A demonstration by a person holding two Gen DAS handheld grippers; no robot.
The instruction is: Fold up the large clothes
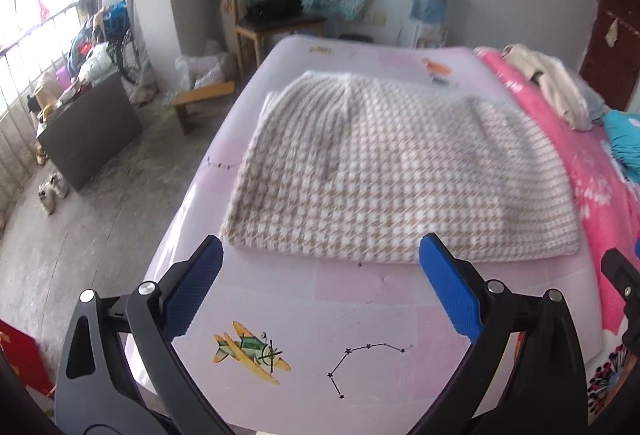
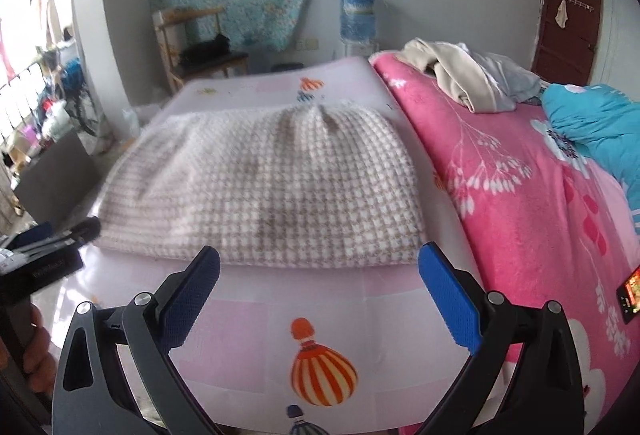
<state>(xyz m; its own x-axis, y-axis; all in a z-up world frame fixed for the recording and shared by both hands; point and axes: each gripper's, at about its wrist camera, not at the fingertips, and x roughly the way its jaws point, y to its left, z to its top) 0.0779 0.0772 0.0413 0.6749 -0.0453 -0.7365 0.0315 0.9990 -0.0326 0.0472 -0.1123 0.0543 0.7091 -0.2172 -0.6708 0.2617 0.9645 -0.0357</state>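
Observation:
A beige and white houndstooth knit garment (image 1: 384, 171) lies folded flat on the pale pink printed sheet (image 1: 352, 307) of the bed. In the right wrist view the same garment (image 2: 272, 187) fills the middle of the sheet (image 2: 248, 319). My left gripper (image 1: 320, 275) is open, hovering just short of the garment's near edge with nothing between its blue pads. My right gripper (image 2: 320, 279) is open too, its fingers clear of the near hem. The left gripper's black body (image 2: 44, 255) shows at the left edge of the right wrist view.
A pink floral blanket (image 2: 520, 195) covers the bed's right side, with crumpled cream and grey clothes (image 2: 460, 79) and a blue quilt (image 2: 600, 127) on it. A phone (image 2: 630, 291) lies at the right edge. A wooden chair (image 1: 272, 15), dark cabinet (image 1: 88, 131) and small stool (image 1: 200, 99) stand on the floor left.

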